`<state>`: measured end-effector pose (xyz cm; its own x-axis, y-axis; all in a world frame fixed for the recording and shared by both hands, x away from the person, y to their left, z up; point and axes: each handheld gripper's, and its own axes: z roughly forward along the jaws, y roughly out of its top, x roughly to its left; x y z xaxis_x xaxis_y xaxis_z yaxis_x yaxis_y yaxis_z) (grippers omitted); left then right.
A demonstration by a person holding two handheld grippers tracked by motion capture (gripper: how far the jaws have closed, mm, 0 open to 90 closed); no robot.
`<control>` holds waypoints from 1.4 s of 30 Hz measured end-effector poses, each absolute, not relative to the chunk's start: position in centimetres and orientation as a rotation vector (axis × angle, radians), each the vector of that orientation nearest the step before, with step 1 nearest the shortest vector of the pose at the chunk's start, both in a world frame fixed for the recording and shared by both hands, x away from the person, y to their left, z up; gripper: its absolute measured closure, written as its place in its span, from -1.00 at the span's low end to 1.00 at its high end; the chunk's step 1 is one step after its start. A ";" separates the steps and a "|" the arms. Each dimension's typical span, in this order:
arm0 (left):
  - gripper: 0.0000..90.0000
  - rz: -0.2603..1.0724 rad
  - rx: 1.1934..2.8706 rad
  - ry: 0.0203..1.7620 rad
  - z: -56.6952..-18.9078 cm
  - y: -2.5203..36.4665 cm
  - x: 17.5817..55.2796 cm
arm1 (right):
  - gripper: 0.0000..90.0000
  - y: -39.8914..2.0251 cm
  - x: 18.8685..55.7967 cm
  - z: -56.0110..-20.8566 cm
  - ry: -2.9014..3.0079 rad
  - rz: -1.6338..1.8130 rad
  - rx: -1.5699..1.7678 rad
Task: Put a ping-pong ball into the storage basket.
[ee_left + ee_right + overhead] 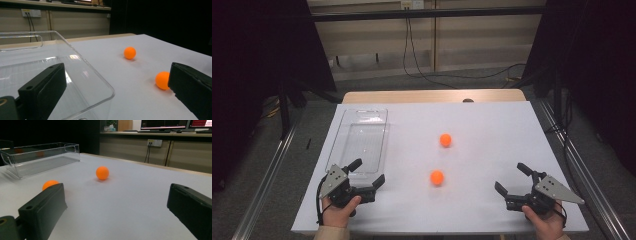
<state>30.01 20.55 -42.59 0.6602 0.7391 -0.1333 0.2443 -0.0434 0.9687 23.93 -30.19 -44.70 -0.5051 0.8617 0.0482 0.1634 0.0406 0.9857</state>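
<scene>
Two orange balls lie on the white table (pixel 492 125): the farther ball (pixel 445 140) near the middle, the nearer ball (pixel 437 177) closer to the front. A clear plastic tray (pixel 359 137) stands empty at the left. My left gripper (pixel 369 171) is open at the tray's front end, nothing between its jaws. In the left gripper view the nearer ball (pixel 162 80) sits beside the right-hand jaw and the farther ball (pixel 129 53) beyond. My right gripper (pixel 510 177) is open at the front right. Its own view has the nearer ball (pixel 49 184) partly behind the left-hand jaw.
A wooden strip (pixel 432 96) runs along the table's far edge. Beyond it are a floor with cables (pixel 422 70) and a wall. Dark curtains hang at both sides. Metal rails (pixel 267 175) flank the table.
</scene>
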 end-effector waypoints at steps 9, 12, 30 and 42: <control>-0.96 0.474 1.612 0.823 -42.3 20.0 30.0 | -0.96 -30.1 24.1 -44.7 1.734 1.508 1.030; -0.96 0.470 1.618 0.818 -42.3 19.6 29.9 | -0.96 -30.1 24.1 -44.7 1.732 1.511 1.033; -0.96 0.442 1.638 0.809 -42.2 17.8 30.3 | -0.95 -30.1 24.1 -44.7 1.739 1.504 1.028; -0.96 0.427 1.661 0.791 -42.2 16.8 30.5 | -0.95 -30.1 24.2 -44.8 1.741 1.504 1.027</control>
<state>30.49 16.81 -42.23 0.7024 0.6985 -0.1369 0.2687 -0.0821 0.9597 24.19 -30.09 -44.77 -0.5111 0.8587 0.0380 0.1624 0.0530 0.9853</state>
